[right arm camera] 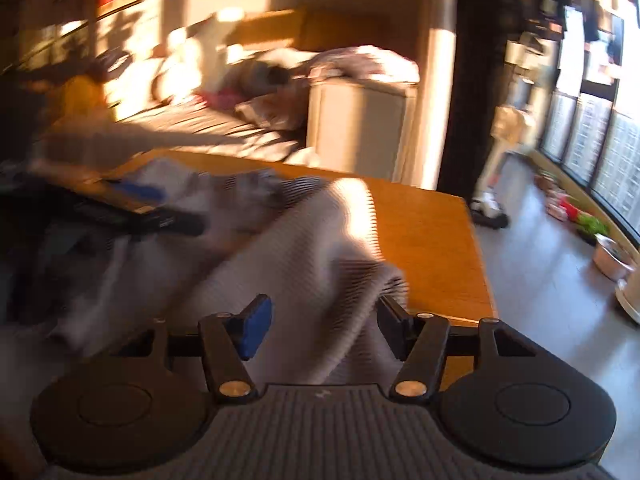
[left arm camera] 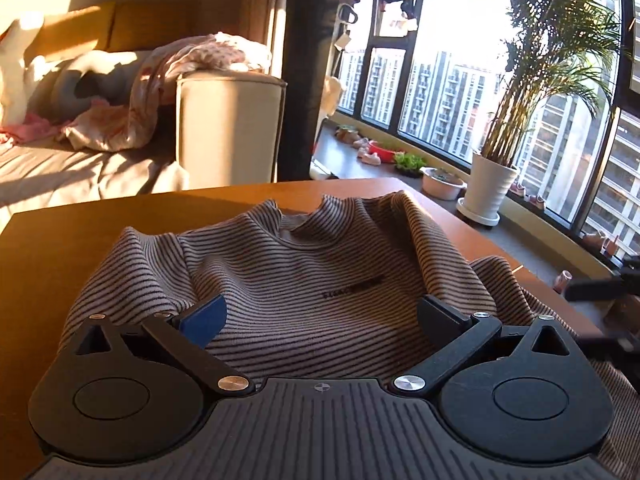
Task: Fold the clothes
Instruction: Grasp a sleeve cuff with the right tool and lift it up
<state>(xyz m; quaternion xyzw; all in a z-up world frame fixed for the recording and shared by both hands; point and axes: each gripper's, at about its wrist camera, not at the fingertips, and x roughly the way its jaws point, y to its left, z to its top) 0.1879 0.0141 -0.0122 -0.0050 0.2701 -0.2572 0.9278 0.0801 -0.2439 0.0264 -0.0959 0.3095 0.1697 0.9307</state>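
Striped shirt (left arm camera: 304,264) lies on the worktop (left arm camera: 52,248), collar away from my wide-open left hand-held gripper (left arm camera: 320,320); right hand-held gripper (right arm camera: 324,326) straddles its sleeve, unclosed.

Left gripper (left arm camera: 320,318) spread wide above striped shirt (left arm camera: 288,264), nothing between 2 fingers. Shirt lies front up on wooden table (left arm camera: 48,248), collar at far edge, right side bunched up. Potted palm (left arm camera: 492,184) by window, sofa (left arm camera: 224,128) behind.

Right wrist view motion-blurred: striped shirt (right arm camera: 304,240) stripes smeared. Left hand-held gripper (right arm camera: 156,208) smudged at far left. Shirt print (left arm camera: 352,287) unreadable.
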